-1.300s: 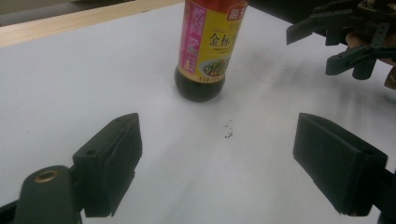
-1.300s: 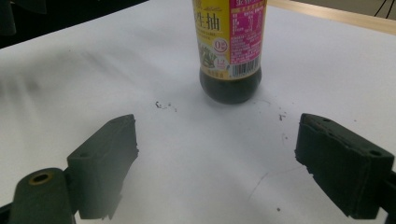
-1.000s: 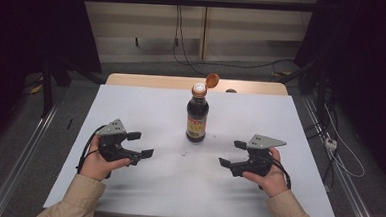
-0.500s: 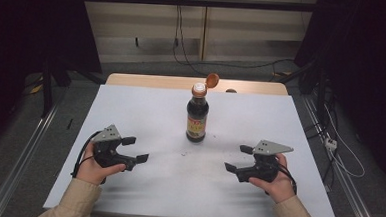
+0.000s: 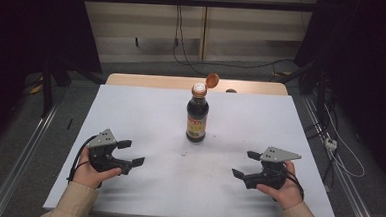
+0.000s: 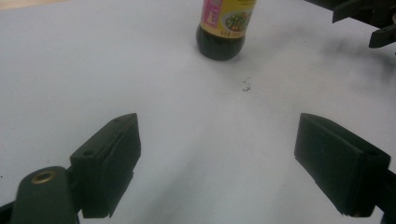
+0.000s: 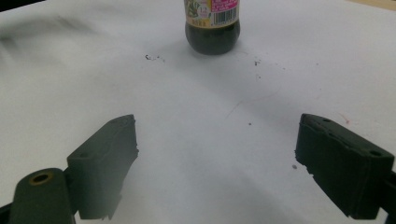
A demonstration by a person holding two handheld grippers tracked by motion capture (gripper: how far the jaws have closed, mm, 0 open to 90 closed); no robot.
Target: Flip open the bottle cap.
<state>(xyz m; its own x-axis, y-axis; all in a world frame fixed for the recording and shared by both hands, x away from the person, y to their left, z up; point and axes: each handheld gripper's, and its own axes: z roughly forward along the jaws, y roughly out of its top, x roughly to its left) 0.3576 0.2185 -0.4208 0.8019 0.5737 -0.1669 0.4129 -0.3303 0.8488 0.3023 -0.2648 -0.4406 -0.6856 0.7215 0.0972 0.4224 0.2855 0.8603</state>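
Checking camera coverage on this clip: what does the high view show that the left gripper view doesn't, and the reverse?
High view alone: the bottle's flipped-open orange cap, the person's hands, both whole grippers, left and right, and the table's wooden far edge.
Left gripper view alone: a close look at its own black pads, set wide apart, and dark specks on the white sheet.
Both: the bottle's dark base and label, upright on the sheet.

Count: one dark sauce bottle (image 5: pixel 197 116), frame centre, orange cap (image 5: pixel 212 80) flipped open; two tools, left tool (image 5: pixel 129 153) and right tool (image 5: pixel 244 164); one white surface (image 5: pixel 146 111).
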